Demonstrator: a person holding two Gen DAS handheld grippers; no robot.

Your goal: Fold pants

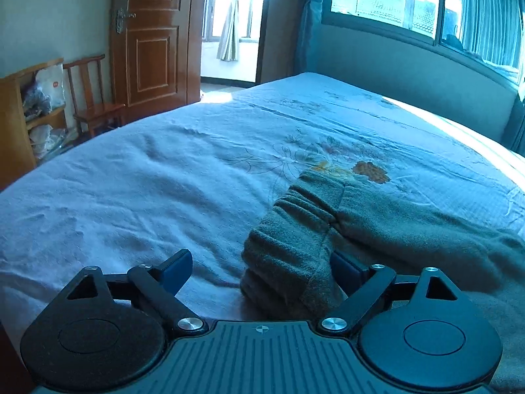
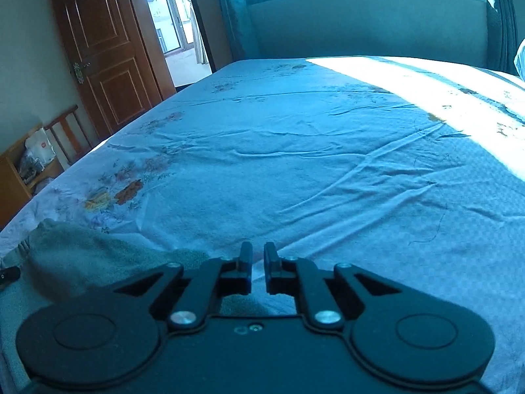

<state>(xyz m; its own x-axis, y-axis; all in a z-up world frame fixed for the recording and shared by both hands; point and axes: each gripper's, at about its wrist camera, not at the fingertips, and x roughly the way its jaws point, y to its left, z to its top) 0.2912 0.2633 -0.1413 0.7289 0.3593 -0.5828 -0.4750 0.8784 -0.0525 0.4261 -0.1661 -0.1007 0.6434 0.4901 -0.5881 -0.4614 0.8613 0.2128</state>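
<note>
The pants [image 1: 315, 229] are a thick, fuzzy grey-green fabric, lying on the pale floral bedsheet [image 1: 131, 177] that covers the bed. In the left wrist view they fill the area from about 3 o'clock down to 5 o'clock, with a ribbed, gathered band, either the waistband or a cuff, running from the centre toward 6 o'clock. That ribbed end is bunched and folded over itself into a soft hump, and a seam line shows where two layers meet. The left gripper [image 1: 262, 272] has its fingers spread wide, with the ribbed end lying between them; the right-hand pad is partly hidden behind the cloth, and the left-hand pad stands clear of it over bare sheet. In the right wrist view the pants [image 2: 85, 256] appear only at 8 o'clock as a rumpled grey mound, some of it passing under the tool body. The right gripper [image 2: 258, 264] has its fingers drawn nearly together with a narrow slit left, nothing between them, above the wrinkled sheet.
</note>
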